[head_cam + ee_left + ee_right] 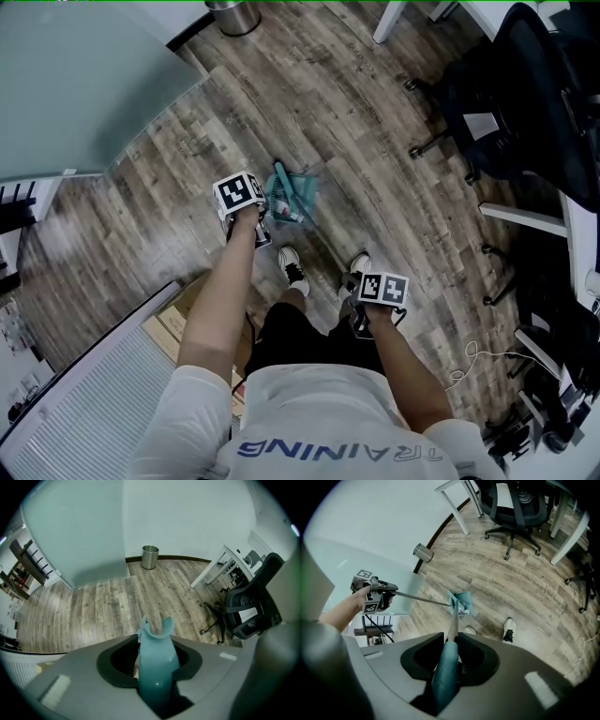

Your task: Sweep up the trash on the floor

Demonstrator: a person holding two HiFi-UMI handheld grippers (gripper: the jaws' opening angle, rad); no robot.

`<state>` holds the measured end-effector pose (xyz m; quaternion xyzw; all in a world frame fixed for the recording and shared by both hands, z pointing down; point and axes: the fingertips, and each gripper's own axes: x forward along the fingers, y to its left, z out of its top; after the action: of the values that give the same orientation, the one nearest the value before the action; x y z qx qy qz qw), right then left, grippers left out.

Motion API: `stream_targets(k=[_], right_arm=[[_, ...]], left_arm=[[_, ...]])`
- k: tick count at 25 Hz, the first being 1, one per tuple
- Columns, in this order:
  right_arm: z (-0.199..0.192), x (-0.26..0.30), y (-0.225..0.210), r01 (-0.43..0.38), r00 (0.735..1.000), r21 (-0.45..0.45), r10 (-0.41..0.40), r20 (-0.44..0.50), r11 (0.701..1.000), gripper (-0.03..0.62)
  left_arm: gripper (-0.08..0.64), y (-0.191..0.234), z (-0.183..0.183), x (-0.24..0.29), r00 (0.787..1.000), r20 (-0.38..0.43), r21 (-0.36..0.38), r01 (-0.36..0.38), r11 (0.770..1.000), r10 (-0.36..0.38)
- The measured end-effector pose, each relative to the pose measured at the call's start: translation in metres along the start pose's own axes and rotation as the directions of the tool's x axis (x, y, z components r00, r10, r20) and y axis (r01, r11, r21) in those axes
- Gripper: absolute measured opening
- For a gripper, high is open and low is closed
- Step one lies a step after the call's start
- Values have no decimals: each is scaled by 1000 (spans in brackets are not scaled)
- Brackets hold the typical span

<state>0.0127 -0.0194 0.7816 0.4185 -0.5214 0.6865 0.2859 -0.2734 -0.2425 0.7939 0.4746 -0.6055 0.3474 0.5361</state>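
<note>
Firmly gripping a forked teal handle (156, 644) with left gripper (157, 679), a second teal grip (442, 679) with right gripper (451, 651), resting both poles' ends at the teal dustpan (292, 192) on the wood floor (375, 141).

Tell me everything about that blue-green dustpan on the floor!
The dustpan is teal, plastic-looking, an open scoop resting on the wooden floor just ahead of the person's shoes. Small white and pinkish scraps lie inside. Thin metal poles rise from there to the left tool and right tool, each shut on a teal grip; which pole is the dustpan's is unclear.
</note>
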Motion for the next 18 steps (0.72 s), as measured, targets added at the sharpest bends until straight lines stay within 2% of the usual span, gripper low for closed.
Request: stream_targets(k=[2, 6, 8, 9, 12, 15, 18], right_arm=[[-2, -9, -2, 10, 1000, -16, -9, 23, 1000, 110], [-2, -33, -10, 25, 998, -43, -22, 67, 999, 110], [0, -48, -18, 25, 995, -37, -21, 93, 999, 110], [2, -56, -23, 25, 994, -33, -22, 108, 999, 110], [7, -74, -35, 29, 988, -12, -27, 150, 1000, 110], [14, -88, -43, 36, 982, 6, -36, 184, 999, 110], [22, -103, -48, 47, 975, 1, -46, 215, 999, 110]], left_arm=[[122, -2, -1, 1, 1000, 7, -9, 19, 1000, -19], [182, -1, 2, 0, 992, 52, -63, 118, 991, -115], [332, -3, 2, -4, 985, 75, -37, 159, 987, -156], [351, -4, 2, -7, 982, 87, -18, 170, 985, -168], [387, -3, 1, -22, 973, 125, -9, 195, 981, -192], [403, -2, -3, -41, 963, 153, -16, 225, 974, -220], [405, -3, -3, -65, 953, 189, 11, 239, 971, -236]])
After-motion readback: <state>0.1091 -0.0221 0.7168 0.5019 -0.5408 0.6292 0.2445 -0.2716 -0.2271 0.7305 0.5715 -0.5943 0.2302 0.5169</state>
